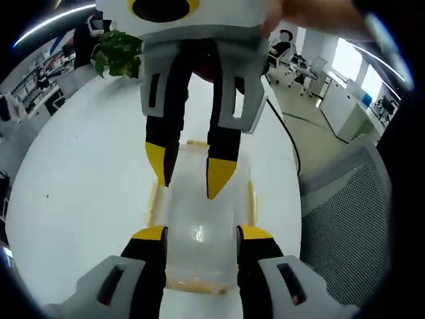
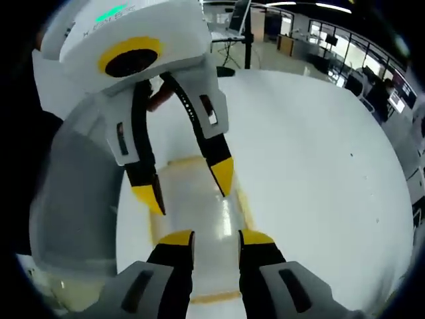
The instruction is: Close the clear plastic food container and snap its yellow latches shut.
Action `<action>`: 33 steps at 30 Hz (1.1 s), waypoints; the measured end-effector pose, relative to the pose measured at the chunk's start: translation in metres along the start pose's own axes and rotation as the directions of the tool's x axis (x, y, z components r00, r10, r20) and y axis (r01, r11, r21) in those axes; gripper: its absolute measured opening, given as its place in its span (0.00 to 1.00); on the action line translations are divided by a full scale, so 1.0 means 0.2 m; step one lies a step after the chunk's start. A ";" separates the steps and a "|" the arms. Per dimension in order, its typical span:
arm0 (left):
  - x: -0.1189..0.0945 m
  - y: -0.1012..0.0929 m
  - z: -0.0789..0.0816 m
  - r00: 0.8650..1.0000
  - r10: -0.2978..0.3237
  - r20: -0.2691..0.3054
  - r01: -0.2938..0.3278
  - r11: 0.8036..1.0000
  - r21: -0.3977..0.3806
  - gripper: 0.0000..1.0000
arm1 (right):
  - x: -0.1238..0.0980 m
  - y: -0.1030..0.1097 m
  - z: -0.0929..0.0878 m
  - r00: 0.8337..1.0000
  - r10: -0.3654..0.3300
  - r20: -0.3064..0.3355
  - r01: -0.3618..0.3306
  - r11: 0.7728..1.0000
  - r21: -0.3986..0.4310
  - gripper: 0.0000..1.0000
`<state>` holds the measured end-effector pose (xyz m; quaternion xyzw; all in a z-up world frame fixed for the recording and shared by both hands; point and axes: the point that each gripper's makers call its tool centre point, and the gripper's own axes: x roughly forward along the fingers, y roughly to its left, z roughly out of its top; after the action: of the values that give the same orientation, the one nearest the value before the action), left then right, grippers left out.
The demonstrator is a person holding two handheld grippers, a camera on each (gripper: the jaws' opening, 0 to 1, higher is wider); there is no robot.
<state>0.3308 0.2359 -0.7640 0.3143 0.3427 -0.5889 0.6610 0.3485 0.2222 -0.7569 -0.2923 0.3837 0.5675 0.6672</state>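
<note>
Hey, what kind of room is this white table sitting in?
Most likely an open-plan office: desks with office chairs stand behind the white table, a mesh chair sits beside it, and a potted plant on it.

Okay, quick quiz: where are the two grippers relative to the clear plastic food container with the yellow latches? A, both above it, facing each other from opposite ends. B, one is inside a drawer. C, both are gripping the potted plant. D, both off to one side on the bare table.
A: in the left gripper view the left gripper and the opposing right gripper both point in over the clear plastic food container on the white table.
</note>
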 end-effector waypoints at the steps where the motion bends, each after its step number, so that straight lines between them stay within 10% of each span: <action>1: 0.00 0.00 0.00 1.000 0.000 0.000 0.000 1.000 -0.001 0.41 | 0.00 0.00 0.00 1.000 -0.002 0.003 0.002 1.000 0.001 0.24; 33: 0.04 -0.06 0.00 0.999 0.028 -0.042 -0.025 0.997 0.071 0.63 | 0.06 -0.08 -0.03 0.998 0.061 -0.007 -0.061 0.994 0.090 0.36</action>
<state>0.3197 0.2308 -0.7703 0.3546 0.3318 -0.5847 0.6498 0.3648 0.2208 -0.7701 -0.2528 0.4208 0.5684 0.6603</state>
